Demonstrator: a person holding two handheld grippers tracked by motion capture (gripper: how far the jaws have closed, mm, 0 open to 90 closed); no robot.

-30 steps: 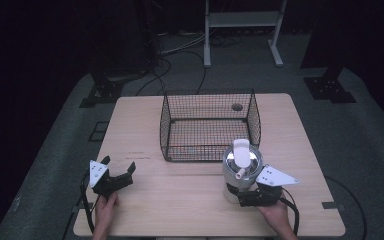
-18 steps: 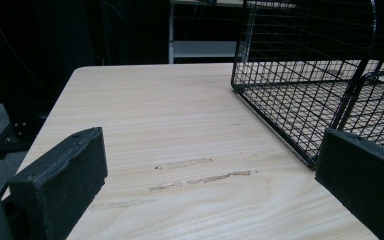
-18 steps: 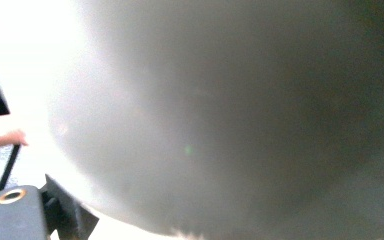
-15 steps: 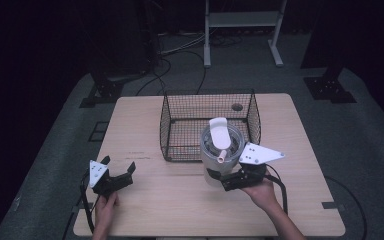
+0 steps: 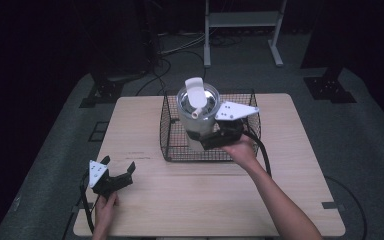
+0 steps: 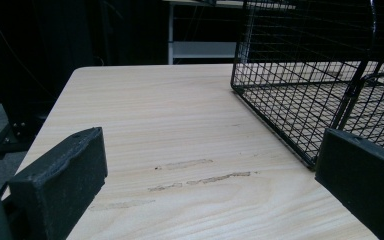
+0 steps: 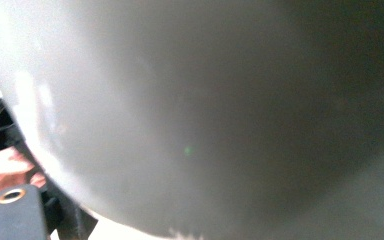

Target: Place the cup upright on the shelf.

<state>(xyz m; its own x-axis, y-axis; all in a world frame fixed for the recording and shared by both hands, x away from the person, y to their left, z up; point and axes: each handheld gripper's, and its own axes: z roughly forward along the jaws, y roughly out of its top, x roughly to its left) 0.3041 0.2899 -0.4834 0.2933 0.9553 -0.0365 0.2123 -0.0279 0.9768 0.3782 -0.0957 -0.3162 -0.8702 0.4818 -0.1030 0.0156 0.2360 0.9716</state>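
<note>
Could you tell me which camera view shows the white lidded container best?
The high view: the whole container shows, clamped by the right gripper above the wire basket. The right gripper view gives a blurred close-up of its pale wall. The left gripper view looks across the table at the basket.

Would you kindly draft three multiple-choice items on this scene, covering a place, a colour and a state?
1. Where is the white lidded tumbler?
A. Lying on the bare tabletop
B. Held up over the black wire basket
C. On the floor

2. What colour is the tumbler's lid flap?
A. White
B. Red
C. Green

3. How is the left gripper?
A. Shut on the tumbler
B. Shut on the basket wire
C. Open, holding nothing

Answers:
1 B: the high view shows the right gripper carrying it above the basket.
2 A: the flap on top looks white.
3 C: the left gripper view shows its jaws wide apart over the light wooden table.
</note>
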